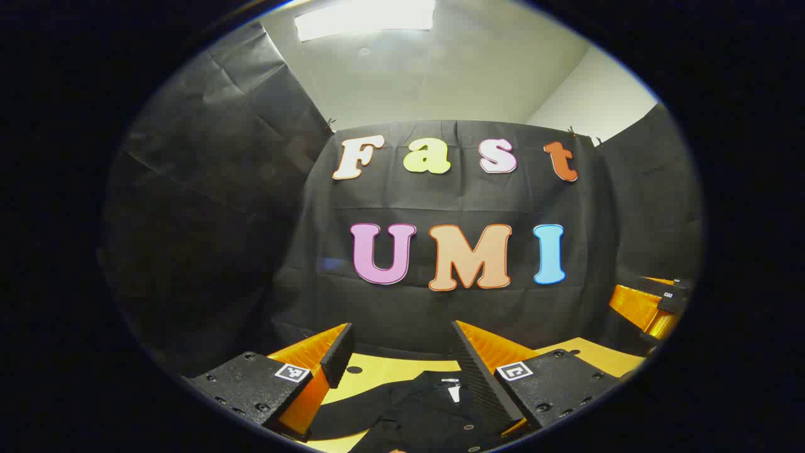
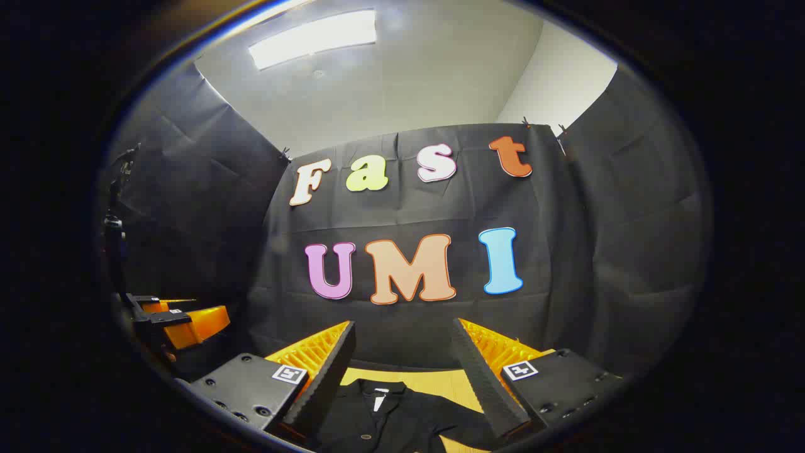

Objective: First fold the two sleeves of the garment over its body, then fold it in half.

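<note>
A black collared shirt (image 1: 415,412) lies flat on a yellow table (image 1: 377,370), its collar and white neck label toward the booth's back wall. My left gripper (image 1: 402,365) hovers above it, open, with nothing between its fingers. In the right gripper view the same shirt (image 2: 390,418) shows its collar and button line, one sleeve spreading right. My right gripper (image 2: 402,371) is also open and held above the shirt, holding nothing. The right gripper (image 1: 651,305) appears at the far right edge of the left gripper view. The left gripper (image 2: 176,321) appears at the left of the right gripper view.
The yellow table (image 2: 446,380) ends close to the black cloth wall behind. A dark stand (image 2: 116,226) rises at the far left in the right gripper view.
</note>
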`<state>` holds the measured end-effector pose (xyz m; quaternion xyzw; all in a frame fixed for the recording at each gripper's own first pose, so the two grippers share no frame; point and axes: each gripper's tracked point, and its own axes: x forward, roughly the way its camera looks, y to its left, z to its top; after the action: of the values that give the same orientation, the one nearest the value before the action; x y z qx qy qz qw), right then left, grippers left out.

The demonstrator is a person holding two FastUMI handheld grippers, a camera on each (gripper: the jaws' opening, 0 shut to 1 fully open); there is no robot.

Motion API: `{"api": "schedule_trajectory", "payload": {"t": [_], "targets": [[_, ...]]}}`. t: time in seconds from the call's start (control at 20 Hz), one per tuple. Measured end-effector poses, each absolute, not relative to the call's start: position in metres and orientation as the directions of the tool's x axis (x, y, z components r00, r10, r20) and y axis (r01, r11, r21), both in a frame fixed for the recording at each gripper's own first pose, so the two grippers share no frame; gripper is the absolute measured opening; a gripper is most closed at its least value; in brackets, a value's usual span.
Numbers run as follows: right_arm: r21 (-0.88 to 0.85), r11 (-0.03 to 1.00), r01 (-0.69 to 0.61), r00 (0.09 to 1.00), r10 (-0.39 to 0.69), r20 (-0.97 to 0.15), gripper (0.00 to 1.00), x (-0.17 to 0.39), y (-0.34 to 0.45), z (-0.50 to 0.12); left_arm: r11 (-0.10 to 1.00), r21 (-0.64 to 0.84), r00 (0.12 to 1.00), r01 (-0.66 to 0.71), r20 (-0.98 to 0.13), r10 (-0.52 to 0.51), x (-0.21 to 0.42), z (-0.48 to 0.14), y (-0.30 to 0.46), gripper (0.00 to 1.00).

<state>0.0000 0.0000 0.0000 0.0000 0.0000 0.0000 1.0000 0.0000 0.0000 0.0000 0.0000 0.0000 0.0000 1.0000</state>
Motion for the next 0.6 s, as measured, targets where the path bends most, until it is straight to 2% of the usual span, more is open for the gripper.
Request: {"api": "schedule_trajectory", "payload": {"t": [0.1,0.15,0.2,0.5,0.55,0.6], "targets": [[-0.006,1.000,-0.001,1.000,0.001,-0.001,0.94,0.001,-0.001,-0.003,1.000,0.027,1.000,-0.004,-0.010,0.004,-0.001,-0.002,0.003,0.92],[-0.005,1.000,-0.002,1.000,0.002,-0.005,0.99,0.001,-0.001,-0.005,0.999,0.033,1.000,-0.003,-0.016,0.004,-0.002,-0.003,0.003,0.92],[-0.003,1.000,-0.001,1.000,0.001,-0.012,0.94,0.002,-0.001,-0.009,0.999,0.034,1.000,0.001,-0.021,0.000,-0.002,-0.005,0.003,0.92],[0.003,1.000,-0.018,0.999,0.018,-0.036,0.94,0.003,0.011,-0.014,1.000,0.028,0.999,0.010,-0.043,-0.009,-0.005,-0.010,0.007,0.93],[-0.001,1.000,-0.022,0.999,0.022,-0.034,0.97,0.003,0.013,-0.012,1.000,0.026,0.999,0.009,-0.039,-0.008,-0.006,-0.010,0.009,0.93],[-0.007,1.000,-0.025,0.999,0.025,-0.032,0.94,0.002,0.017,-0.011,1.000,0.026,0.999,0.009,-0.036,-0.008,-0.007,-0.008,0.010,0.92]]}}
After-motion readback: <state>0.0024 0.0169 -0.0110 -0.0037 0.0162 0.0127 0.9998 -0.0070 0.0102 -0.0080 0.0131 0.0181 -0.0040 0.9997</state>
